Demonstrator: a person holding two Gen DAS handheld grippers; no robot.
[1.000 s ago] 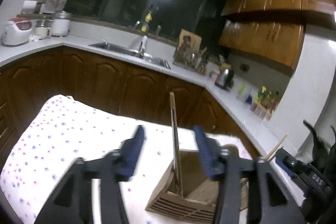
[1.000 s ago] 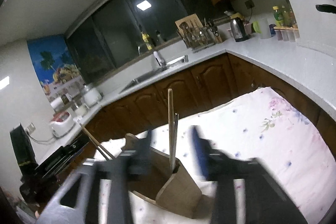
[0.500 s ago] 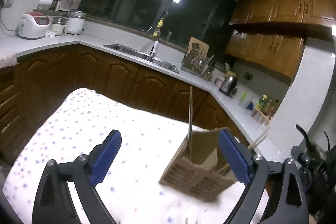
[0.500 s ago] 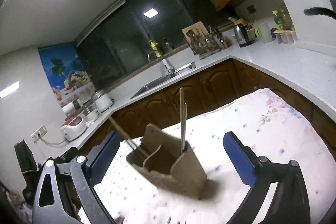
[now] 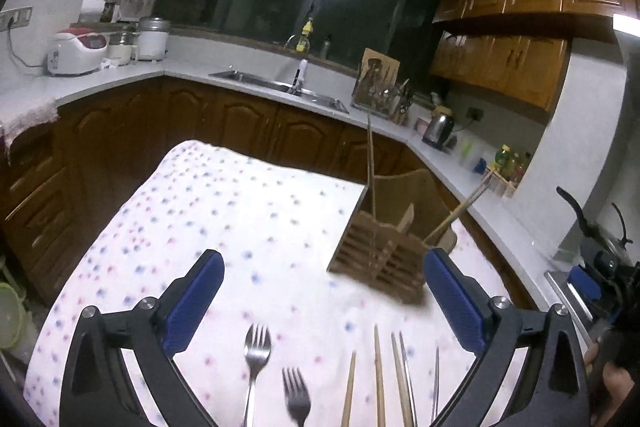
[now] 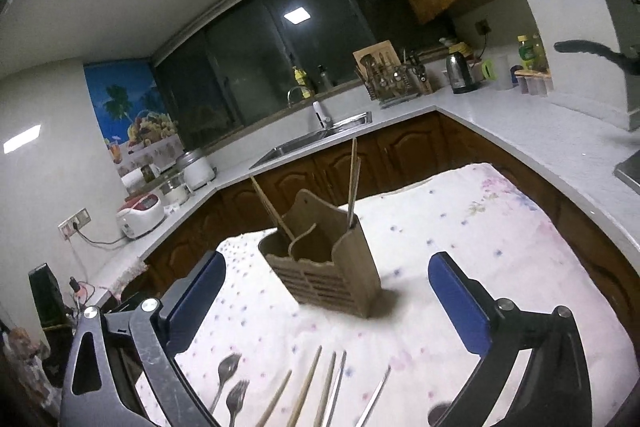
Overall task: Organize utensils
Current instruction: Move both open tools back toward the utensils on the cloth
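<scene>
A wooden utensil holder stands on the table with chopsticks upright in its compartments. Two metal forks and several loose chopsticks, wooden and metal, lie on the cloth at the near edge. My left gripper is open and empty above the loose utensils, with the holder ahead to the right. My right gripper is open and empty, with the holder straight ahead between its fingers.
The table has a white dotted tablecloth. Brown cabinets and a white counter with a sink, rice cooker and kettle run behind it. Part of the right gripper shows at the right edge.
Both grippers have opened wide and pulled back from the holder. The forks and loose chopsticks on the cloth have come into view at the bottom.
</scene>
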